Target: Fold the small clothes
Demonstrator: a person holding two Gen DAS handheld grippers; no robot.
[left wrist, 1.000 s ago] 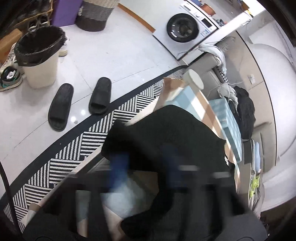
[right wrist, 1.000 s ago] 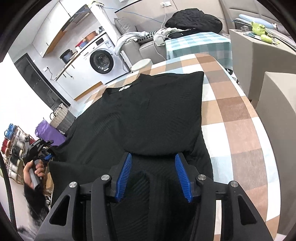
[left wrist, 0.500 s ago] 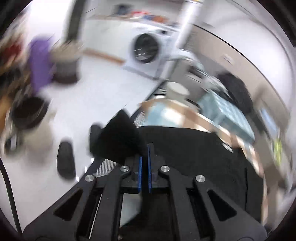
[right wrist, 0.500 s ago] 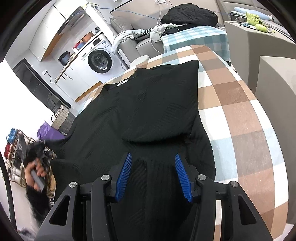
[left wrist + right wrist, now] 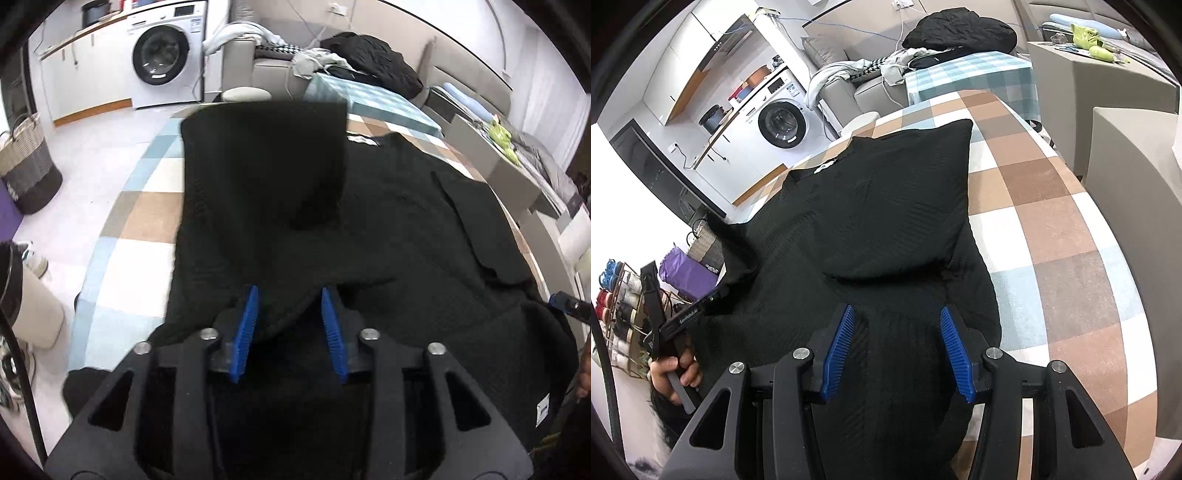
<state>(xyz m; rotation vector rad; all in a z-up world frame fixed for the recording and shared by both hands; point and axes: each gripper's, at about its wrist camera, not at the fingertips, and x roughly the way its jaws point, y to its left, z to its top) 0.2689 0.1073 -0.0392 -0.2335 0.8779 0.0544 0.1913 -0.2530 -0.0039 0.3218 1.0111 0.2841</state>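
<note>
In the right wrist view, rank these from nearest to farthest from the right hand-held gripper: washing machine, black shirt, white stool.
1. black shirt, directly beneath the right hand-held gripper.
2. white stool, past the table's far edge.
3. washing machine, farther left by the wall.

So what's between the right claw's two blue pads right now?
Black fabric of the shirt lies under the gap of the right claw, untouched by the open pads, in the right wrist view.
</note>
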